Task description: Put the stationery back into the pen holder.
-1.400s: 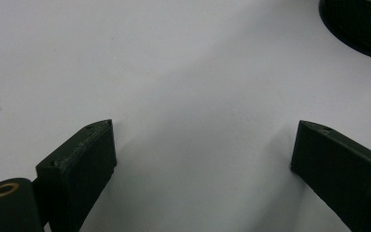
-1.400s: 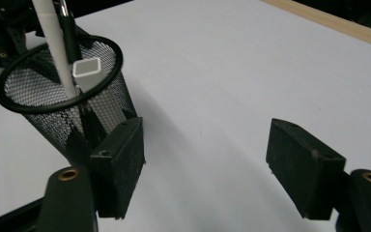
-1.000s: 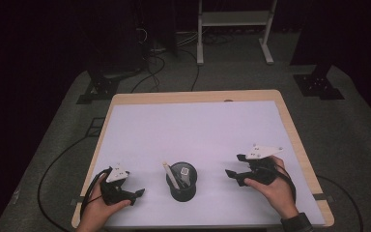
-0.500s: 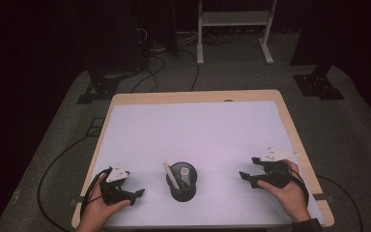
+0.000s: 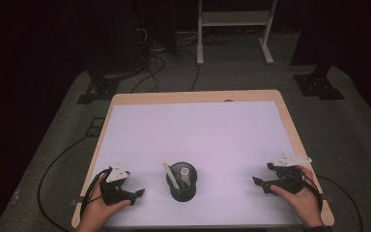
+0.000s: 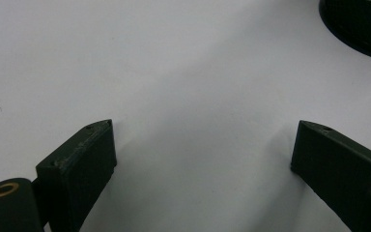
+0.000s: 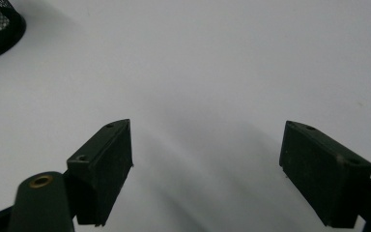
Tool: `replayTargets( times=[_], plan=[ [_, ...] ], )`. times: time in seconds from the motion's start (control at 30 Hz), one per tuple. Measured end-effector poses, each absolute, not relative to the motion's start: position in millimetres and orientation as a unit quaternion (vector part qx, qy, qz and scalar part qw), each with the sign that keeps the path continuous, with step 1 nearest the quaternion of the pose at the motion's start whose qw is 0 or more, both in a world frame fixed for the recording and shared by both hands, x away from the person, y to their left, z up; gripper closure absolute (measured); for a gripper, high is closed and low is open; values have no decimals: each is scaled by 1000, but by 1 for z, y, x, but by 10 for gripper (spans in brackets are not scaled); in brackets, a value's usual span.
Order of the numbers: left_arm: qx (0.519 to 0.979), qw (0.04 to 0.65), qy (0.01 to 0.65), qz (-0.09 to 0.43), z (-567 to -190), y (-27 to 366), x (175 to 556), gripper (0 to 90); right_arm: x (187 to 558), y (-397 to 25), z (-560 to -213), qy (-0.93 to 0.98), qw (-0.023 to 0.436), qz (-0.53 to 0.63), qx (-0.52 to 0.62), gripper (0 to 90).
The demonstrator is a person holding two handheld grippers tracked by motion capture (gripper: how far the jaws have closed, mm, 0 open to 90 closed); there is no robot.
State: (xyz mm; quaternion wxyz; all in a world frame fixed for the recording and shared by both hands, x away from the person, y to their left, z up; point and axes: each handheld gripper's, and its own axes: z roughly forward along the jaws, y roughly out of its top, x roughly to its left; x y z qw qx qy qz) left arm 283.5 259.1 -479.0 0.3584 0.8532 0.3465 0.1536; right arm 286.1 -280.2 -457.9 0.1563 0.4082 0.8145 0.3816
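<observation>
Pen [image 5: 168, 174] is seen leaning up-left in black mesh cup [image 5: 181, 182]; left gripper [image 5: 136, 194] and right gripper [image 5: 260, 183] are held with jaws apart.

The table [image 5: 290, 123] has a pale wood-look rim around a smooth, matt white top. Between the two grippers, the black cup [image 5: 181, 182] has a wall of fine mesh, metal by its look. The left gripper [image 6: 203, 164] and right gripper [image 7: 207, 164] have matt black plastic-looking jaws, slightly scuffed, with a brass-coloured ring beside each left jaw.
</observation>
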Motion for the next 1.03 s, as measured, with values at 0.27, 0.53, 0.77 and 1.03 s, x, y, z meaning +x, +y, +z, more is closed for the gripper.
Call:
replayTargets(
  times=[0.27, 0.53, 0.77, 1.03],
  plan=[
    [853, 358, 346, 154, -479, 259, 283, 77, 280, -297, -466, 810, 163, 365, 429, 173],
    [853, 358, 347, 154, -479, 259, 283, 77, 276, -308, -474, 809, 165, 353, 441, 173],
    [853, 358, 346, 154, -479, 259, 283, 77, 277, -308, -479, 817, 173, 335, 437, 168],
    [853, 358, 346, 154, -479, 259, 283, 77, 275, -309, -481, 812, 176, 343, 438, 164]
  ],
)
